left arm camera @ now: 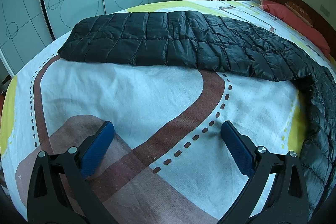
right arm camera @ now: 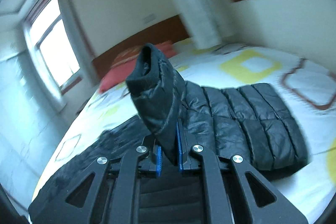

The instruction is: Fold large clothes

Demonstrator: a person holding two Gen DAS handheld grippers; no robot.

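pinching jacket point(right arm camera: 241, 119) sleeve point(right arm camera: 155, 98), right gripper point(right arm camera: 169, 152) lifts cuff above bed point(right arm camera: 262, 62). left gripper point(left arm camera: 167, 129) spread wide over bare sheet, holding nothing; jacket lies flat beyond.

Black jacket point(left arm camera: 189, 45) cut off at right edge

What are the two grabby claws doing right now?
Left gripper: open, holding nothing, above the bedsheet.
Right gripper: shut on the black jacket's sleeve.
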